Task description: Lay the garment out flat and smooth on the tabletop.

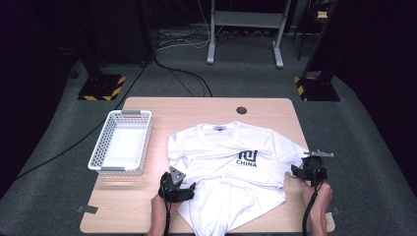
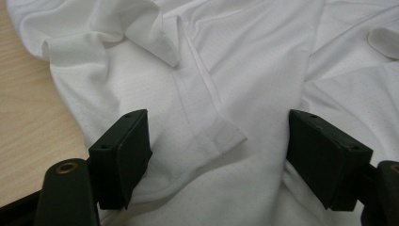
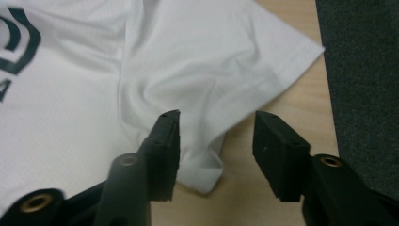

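A white T-shirt (image 1: pixel 231 162) with a dark logo and the word CHINA lies face up on the wooden table (image 1: pixel 187 108), its lower part folded and rumpled toward the near edge. My left gripper (image 1: pixel 189 189) rests at the shirt's near left side. In the left gripper view that gripper (image 2: pixel 219 117) is open, its jaws wide apart over a folded hem (image 2: pixel 211 127), and no pad presses on the cloth. My right gripper (image 1: pixel 300 172) sits by the right sleeve (image 3: pixel 226 61). It (image 3: pixel 217 115) is open, with a bunched sleeve fold (image 3: pixel 202 165) lying just beside one jaw.
An empty white plastic basket (image 1: pixel 101 142) stands on the table's left side. A round cable hole (image 1: pixel 241 110) sits near the far edge. Grey carpet (image 3: pixel 362 70) lies beyond the table's right edge. Stands and cables occupy the floor behind.
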Demonstrator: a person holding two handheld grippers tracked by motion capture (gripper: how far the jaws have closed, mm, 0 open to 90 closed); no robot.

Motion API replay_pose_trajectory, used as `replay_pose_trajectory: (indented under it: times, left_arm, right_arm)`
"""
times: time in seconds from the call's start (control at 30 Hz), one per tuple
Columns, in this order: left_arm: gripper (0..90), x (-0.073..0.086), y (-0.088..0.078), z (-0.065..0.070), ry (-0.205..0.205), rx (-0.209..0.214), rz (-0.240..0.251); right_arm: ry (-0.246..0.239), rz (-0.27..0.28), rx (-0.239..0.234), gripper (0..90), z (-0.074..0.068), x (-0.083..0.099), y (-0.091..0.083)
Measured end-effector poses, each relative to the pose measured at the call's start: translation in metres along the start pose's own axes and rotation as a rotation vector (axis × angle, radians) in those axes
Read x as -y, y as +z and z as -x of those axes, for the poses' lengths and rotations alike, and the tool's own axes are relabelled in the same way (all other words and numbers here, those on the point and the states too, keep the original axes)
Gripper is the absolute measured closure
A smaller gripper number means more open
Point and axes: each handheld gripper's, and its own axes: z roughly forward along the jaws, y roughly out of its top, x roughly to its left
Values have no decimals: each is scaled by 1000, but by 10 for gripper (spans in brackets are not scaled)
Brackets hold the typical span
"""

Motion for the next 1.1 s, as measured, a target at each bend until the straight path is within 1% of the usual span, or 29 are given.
replay_pose_trajectory:
  times: [0.03,0.07,0.13,0.2,0.23,0.3,0.33,0.4,0.47,0.5,0.57,0.63,0.67,0.7,0.73,0.77,0.8,0.83,0.9,0.97,1.0,1.03,1.07,1.1]
  left_arm:
    - [228,0,0,0,-4,2,1]
    - [228,0,0,0,-5,2,1]
    - [228,0,0,0,-5,0,1]
    - [228,0,0,0,-6,1,1]
    - [228,0,0,0,-6,1,1]
    - [228,0,0,0,-6,2,1]
    - [228,0,0,0,-8,3,0]
    - [228,0,0,0,-7,3,0]
    - [228,0,0,0,-8,3,0]
    - [228,0,0,0,-10,2,0]
    - [228,1,-1,1,-21,-3,1]
    - [225,2,-3,2,-11,-11,1]
    - [211,2,-3,2,-12,-14,0]
    - [183,2,-4,0,-14,-21,-4]
    - [166,1,-5,-1,-19,-25,-5]
    - [158,0,-8,-3,-29,-27,4]
    - [156,-2,-11,-5,-42,-31,15]
    - [156,-3,-12,-6,-44,-41,22]
    - [153,-6,-13,-9,-46,-42,12]
    - [150,-6,-9,-11,-43,-35,-15]
    - [150,-6,-6,-11,-38,-32,-24]
    - [150,-5,-3,-11,-35,-30,-33]
    - [150,-5,-1,-10,-32,-32,-40]
    - [150,-4,0,-9,-37,-30,-34]
  right_arm:
    - [-8,7,-18,442,-2,-5,3]
    - [-22,16,-49,383,-8,-13,9]
    - [-40,2,-84,332,-14,-20,23]
    - [-64,-32,-96,261,-19,-26,40]
    - [-64,-32,-96,261,-19,-26,40]
    - [-82,-41,-103,228,-19,-30,50]
    - [-86,-66,-110,185,-17,-30,57]
    - [-97,-52,-109,180,-13,-29,58]
    - [-87,-48,-115,152,-10,-29,58]
    - [-90,-47,-109,149,-9,-28,58]
    - [-111,-54,-95,132,-9,-28,59]
    - [-107,-61,-77,75,-11,-29,57]
    - [-109,-49,-72,56,-13,-29,54]
    - [-110,-27,-76,19,-16,-29,50]
    - [-116,-5,-85,0,-21,-29,45]
    - [-130,7,-95,0,-26,-28,42]
    - [-152,15,-109,0,-33,-28,38]
    - [-175,26,-125,0,-42,-26,35]
    - [-219,48,-149,0,-58,-23,33]
    - [-235,39,-176,0,-70,-20,37]
    - [-250,30,-175,0,-74,-19,40]
    - [-261,18,-163,0,-77,-18,44]
    - [-263,5,-162,0,-78,-17,48]
    - [-256,-7,-168,0,-77,-15,51]
